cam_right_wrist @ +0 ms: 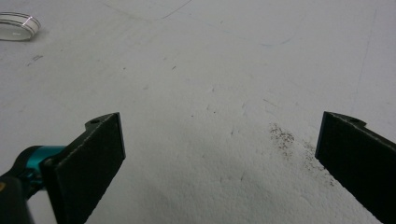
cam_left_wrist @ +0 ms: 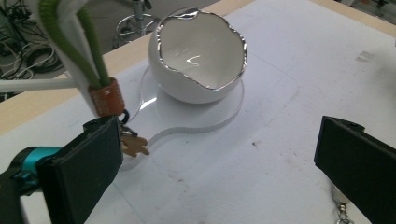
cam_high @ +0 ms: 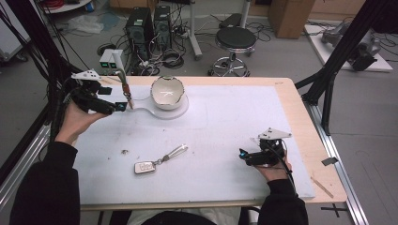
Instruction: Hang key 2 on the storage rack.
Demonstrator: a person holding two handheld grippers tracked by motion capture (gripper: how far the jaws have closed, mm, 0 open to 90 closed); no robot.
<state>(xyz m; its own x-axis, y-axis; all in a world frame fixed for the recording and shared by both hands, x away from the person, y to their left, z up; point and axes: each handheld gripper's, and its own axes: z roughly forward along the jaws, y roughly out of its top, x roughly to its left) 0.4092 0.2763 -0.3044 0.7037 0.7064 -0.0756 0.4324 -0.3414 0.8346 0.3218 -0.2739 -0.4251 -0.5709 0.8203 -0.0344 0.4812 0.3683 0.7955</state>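
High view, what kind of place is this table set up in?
Most likely a lab or workshop for recording manipulation: computer towers with tangled cables on the floor, a black frame beside the table, and a rolling stool.

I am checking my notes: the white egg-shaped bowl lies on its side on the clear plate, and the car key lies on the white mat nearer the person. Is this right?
Not quite. The bowl stands upright on the clear plate, opening upward, as the left gripper view shows. The car key does lie on the white mat nearer the person.

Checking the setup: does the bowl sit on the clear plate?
Touching. The left gripper view shows the bowl resting directly on the clear plate.
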